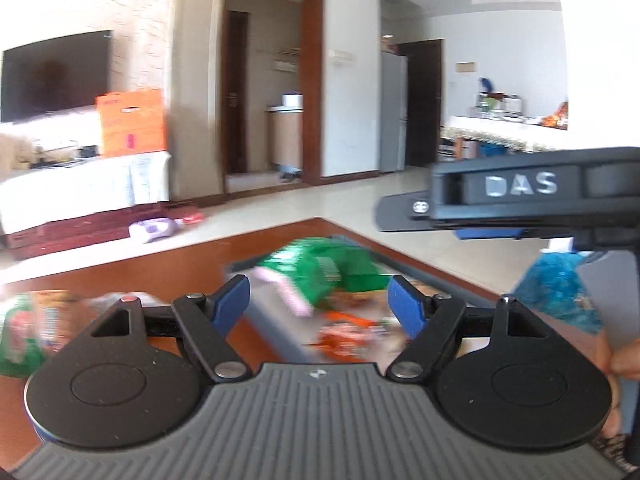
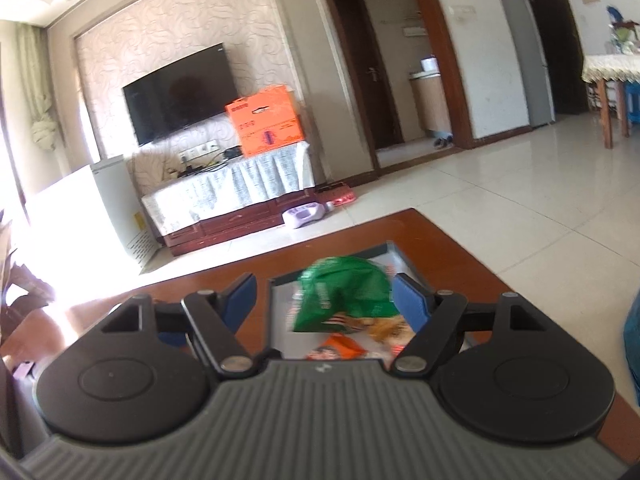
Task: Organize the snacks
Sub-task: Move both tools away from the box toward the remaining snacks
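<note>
A grey tray (image 2: 280, 282) on the brown wooden table (image 2: 440, 248) holds a green snack bag (image 2: 344, 296) and an orange packet (image 2: 340, 348). My right gripper (image 2: 324, 302) hovers over the tray with its jaws wide. The green bag lies below, between the blue pads (image 2: 408, 304), and neither pad presses on it. My left gripper (image 1: 320, 304) is open and empty, just short of the blurred tray, where the green bag (image 1: 324, 268) and orange packet (image 1: 344, 328) show. The right gripper (image 1: 400, 214) crosses that view from the right, above the tray.
Another green and red snack packet (image 1: 24, 328) lies on the table at the left. A blue bag (image 1: 556, 292) sits off the table's right side. A person's hand (image 1: 624, 356) shows at the right edge. Tiled floor and a TV cabinet (image 2: 224, 196) lie beyond.
</note>
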`<state>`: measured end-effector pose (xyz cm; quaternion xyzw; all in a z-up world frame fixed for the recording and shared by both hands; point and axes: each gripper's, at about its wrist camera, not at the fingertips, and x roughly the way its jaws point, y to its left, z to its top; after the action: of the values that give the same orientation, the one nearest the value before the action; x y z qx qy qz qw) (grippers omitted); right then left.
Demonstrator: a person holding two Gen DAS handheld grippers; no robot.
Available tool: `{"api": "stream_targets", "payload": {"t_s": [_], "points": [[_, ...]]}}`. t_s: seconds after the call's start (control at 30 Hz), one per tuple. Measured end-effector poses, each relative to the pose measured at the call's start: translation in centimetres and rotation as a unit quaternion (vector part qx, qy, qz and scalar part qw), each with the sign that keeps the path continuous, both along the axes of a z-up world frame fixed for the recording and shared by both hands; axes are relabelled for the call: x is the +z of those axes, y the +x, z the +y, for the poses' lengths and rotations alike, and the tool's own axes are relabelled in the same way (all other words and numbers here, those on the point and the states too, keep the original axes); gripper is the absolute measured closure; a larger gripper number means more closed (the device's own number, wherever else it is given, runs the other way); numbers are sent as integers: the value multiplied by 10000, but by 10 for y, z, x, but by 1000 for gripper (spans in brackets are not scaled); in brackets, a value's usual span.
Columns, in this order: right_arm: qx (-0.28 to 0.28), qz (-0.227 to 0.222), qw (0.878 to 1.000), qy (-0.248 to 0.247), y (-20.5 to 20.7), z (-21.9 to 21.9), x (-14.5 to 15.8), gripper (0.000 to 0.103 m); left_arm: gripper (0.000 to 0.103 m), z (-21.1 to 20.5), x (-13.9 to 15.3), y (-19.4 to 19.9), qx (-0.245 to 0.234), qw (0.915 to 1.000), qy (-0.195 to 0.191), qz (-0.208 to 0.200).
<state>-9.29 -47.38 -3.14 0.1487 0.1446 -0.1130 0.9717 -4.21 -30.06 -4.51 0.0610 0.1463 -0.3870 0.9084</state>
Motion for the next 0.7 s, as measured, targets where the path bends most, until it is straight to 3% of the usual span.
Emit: {"api": "stream_targets", "payload": {"t_s": [0.3,0.47,0.7], "points": [[719,228,9966,-325,40,64,0,23,20,78,3,38,830,9964,196,5],[1005,406,9934,-377,58,92,-7,23,7,115,4,54,1219,9923,197,84],[1141,513,9914,-375,75,117,-14,20,3,140,2,80,1568,9862,463,245]]}}
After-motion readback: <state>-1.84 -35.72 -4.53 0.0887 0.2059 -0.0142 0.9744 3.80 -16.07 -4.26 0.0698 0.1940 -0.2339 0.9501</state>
